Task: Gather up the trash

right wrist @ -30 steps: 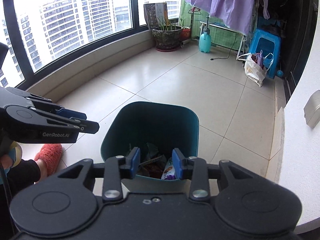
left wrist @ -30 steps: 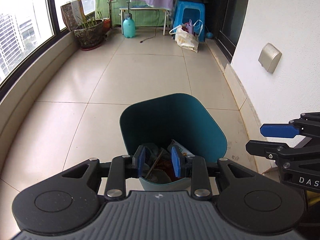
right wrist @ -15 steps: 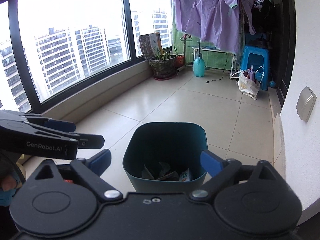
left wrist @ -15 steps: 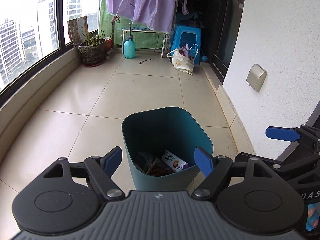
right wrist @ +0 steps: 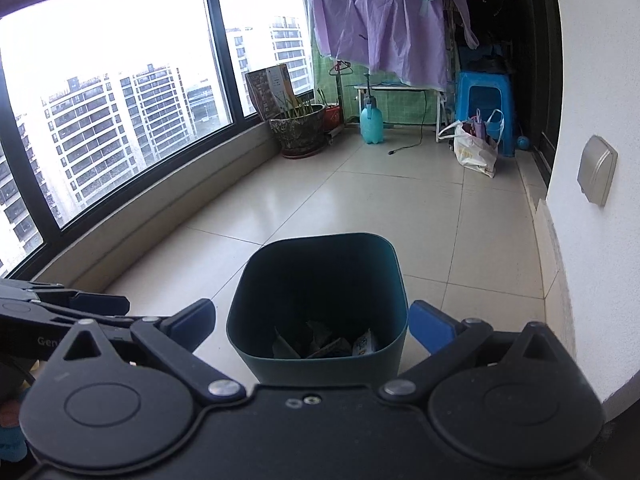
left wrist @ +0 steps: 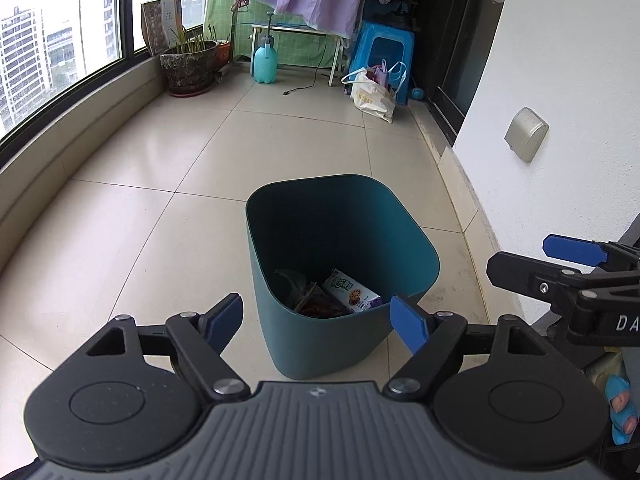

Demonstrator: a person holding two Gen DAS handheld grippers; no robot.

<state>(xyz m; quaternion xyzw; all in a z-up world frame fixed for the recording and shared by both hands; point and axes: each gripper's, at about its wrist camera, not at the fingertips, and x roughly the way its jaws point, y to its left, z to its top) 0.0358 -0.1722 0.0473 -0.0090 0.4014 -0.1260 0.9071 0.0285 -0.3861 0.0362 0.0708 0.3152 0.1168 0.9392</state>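
Both tongs spread wide and empty: left gripper (left wrist: 318,320) and right gripper (right wrist: 312,326) held just above and on the near side of the teal bin (left wrist: 340,264), pinching nothing. Trash already down in the bin: a snack packet (left wrist: 352,290) at the bottom beside brown scraps (left wrist: 310,300). Bin upright on the tiled floor (left wrist: 160,232), close to the white wall on the right. Seemingly between drops, or done. Next, likely: scan for leftover litter, none obvious on the visible tiles; far white bag (left wrist: 374,92) by the blue stool (left wrist: 384,52) doubtful as trash.
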